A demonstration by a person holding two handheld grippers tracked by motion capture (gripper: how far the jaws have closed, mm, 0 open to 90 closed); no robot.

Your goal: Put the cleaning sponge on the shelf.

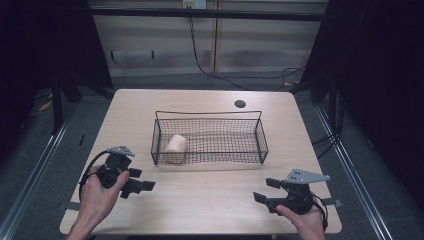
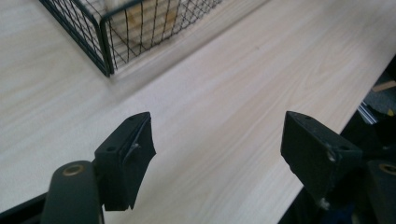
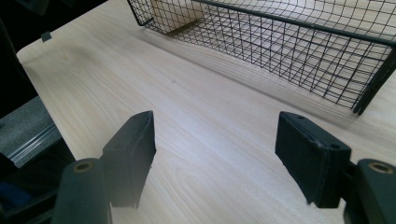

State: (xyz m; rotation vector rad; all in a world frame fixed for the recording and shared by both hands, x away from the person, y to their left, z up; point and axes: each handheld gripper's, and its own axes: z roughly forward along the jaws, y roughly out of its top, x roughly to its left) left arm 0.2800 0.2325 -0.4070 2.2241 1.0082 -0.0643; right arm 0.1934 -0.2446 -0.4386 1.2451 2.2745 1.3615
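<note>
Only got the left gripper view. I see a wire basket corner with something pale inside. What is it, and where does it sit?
Observer: A pale roll-shaped object, lying at the left end of the wire basket.
Operator: Where's the right tool?
Observer: The right tool is over the table at its near right, jaws open with nothing between them, apart from the basket.
Operator: Anything beyond the basket?
Observer: A dark round spot in the tabletop near the far edge.
</note>
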